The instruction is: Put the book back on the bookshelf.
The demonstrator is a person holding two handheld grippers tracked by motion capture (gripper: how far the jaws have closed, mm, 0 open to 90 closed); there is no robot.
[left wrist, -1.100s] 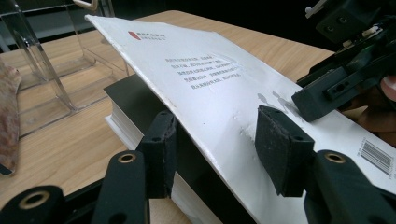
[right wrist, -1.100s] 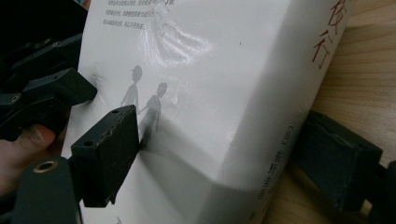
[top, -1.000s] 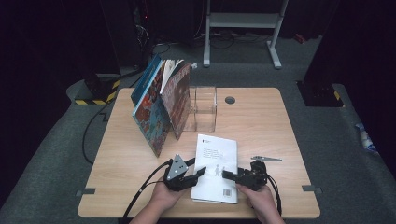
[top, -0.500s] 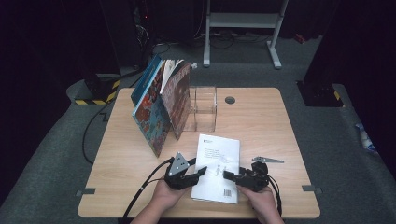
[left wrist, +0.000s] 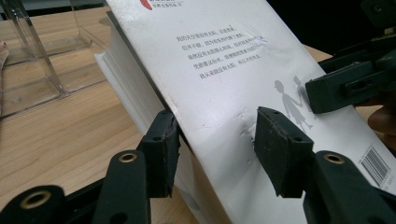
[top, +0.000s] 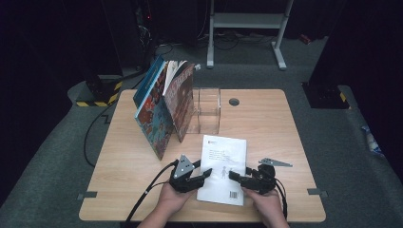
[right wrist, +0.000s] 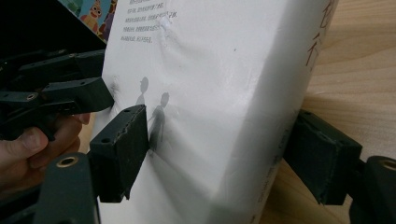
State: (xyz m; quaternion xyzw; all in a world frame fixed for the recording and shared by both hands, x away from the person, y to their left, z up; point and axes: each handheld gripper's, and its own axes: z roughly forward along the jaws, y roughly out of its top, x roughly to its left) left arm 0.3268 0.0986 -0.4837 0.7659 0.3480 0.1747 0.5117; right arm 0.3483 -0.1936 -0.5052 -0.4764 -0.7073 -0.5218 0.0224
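Note:
A white book [top: 223, 166] lies cover-up near the table's front edge, its near end between both grippers. My left gripper [top: 206, 174] is shut on the book's left side. In the left gripper view its jaws [left wrist: 215, 140] clamp the book [left wrist: 219, 60], one pad denting the cover and the other under the page edge. My right gripper [top: 233, 175] holds the opposite side. Its jaws [right wrist: 219, 149] have just been closing with the book [right wrist: 210, 70] between them, one pad on the cover and one at the spine side.
Several picture books [top: 164, 109] stand fanned open at the back left, beside a clear acrylic box [top: 205, 110]. A cable hole [top: 234, 101] sits behind the box. The wooden table [top: 285, 128] is bare to the right of the book.
The right gripper's jaws have drawn in slightly on the book. The left gripper and the book have not visibly moved.

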